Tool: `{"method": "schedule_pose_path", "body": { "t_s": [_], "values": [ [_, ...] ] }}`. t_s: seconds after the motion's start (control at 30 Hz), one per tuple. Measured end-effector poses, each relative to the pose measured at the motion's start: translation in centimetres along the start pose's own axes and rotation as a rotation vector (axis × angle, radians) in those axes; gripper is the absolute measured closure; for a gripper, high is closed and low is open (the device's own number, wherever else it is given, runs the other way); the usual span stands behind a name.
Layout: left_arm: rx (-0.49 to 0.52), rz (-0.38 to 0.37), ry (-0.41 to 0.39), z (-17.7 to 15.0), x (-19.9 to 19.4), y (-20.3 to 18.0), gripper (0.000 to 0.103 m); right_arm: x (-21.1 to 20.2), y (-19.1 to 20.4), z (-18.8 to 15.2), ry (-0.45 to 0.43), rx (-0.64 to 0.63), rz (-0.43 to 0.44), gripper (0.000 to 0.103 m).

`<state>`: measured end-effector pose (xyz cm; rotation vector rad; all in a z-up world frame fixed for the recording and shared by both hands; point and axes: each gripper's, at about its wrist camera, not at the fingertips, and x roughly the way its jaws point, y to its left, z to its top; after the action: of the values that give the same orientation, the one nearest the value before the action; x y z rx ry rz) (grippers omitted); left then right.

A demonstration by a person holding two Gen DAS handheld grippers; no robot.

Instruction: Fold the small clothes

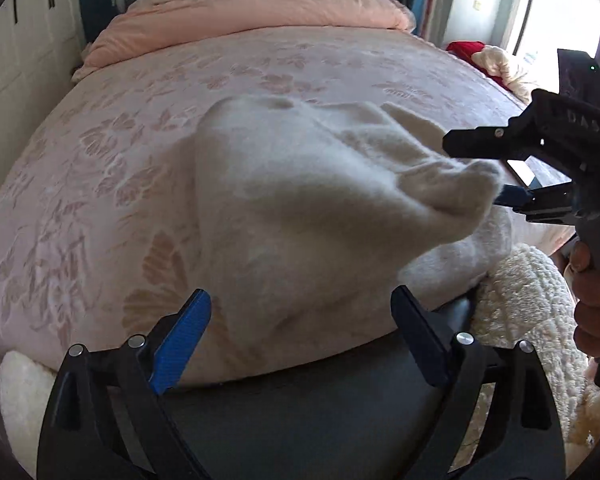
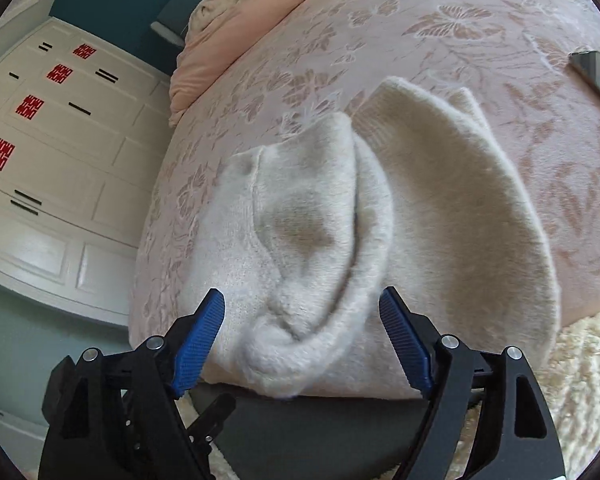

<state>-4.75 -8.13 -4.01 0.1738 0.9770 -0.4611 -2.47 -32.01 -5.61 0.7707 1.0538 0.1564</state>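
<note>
Sweater (image 1: 300,208), soft and cream-white, lies near the front edge of the bed (image 1: 100,152). The right gripper (image 2: 302,340) has its blue fingers (image 2: 200,340) spread wide, with a bunched-up fold of the sweater sitting between them. From the left wrist view, that gripper sits at the sweater's lifted corner. The left gripper (image 1: 304,340) is also spread wide, holding nothing, just over the front edge of the bed. A peach quilt (image 1: 252,12) is heaped at the far edge.
</note>
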Motion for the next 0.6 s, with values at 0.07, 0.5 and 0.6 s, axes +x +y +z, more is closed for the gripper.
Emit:
{"method": "schedule_pose_path", "body": {
  "t_s": [0.07, 0.5, 0.6],
  "values": [
    [-0.049, 0.016, 0.033, -0.1, 0.9, 1.4, 0.015, 1.5, 0.6, 0.2, 0.025, -0.001, -0.010, 0.026],
    [-0.043, -0.118, 0.089, 0.9, 1.1, -0.4, 0.093, -4.6, -6.0, -0.3, -0.110, -0.043, -0.251, 0.084],
    [-0.018, -0.127, 0.140, 0.4, 2.7, -1.8, 0.092, -3.6, -9.2, -1.4, -0.094, 0.046, -0.175, 0.082]
  ]
}}
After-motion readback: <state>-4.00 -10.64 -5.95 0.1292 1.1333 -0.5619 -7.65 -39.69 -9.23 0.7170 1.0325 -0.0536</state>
